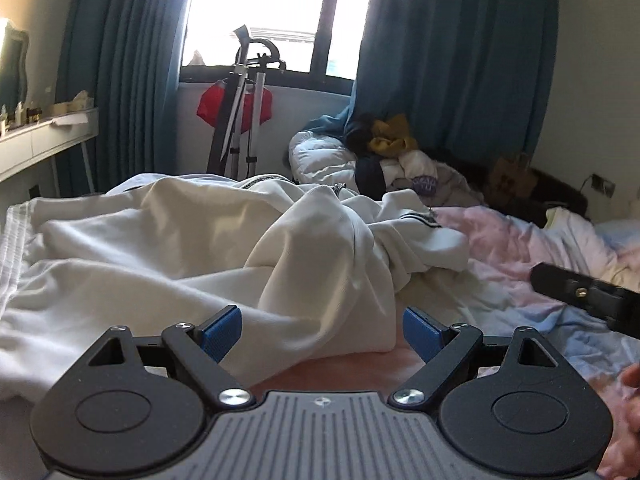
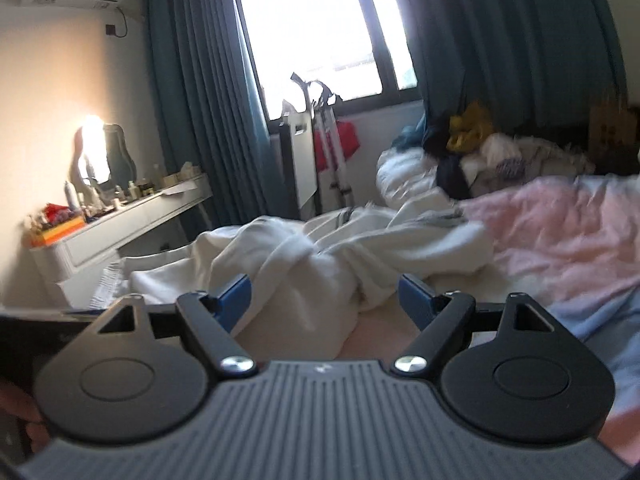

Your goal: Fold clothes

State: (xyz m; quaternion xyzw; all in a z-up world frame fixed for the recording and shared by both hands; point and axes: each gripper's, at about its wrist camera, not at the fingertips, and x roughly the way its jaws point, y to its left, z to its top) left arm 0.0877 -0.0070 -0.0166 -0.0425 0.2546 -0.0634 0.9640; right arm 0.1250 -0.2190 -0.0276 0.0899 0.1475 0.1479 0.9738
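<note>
A crumpled cream-white garment (image 1: 208, 248) with dark striped trim lies in a heap on the bed, seen also in the right wrist view as the garment (image 2: 320, 256). My left gripper (image 1: 322, 334) hovers low at its near edge, open, with a fold of the cloth lying between the blue pads (image 1: 222, 334) but not pinched. My right gripper (image 2: 324, 302) is open too, just short of the heap, nothing held. Part of the right gripper's black body (image 1: 592, 298) shows at the right edge of the left wrist view.
A pink and blue sheet (image 1: 540, 248) covers the bed. A pile of other clothes (image 1: 384, 152) lies at the far end by the teal curtains (image 1: 460, 60). A folded stand (image 1: 244, 120) is under the window. A white dresser (image 2: 132, 224) stands left of the bed.
</note>
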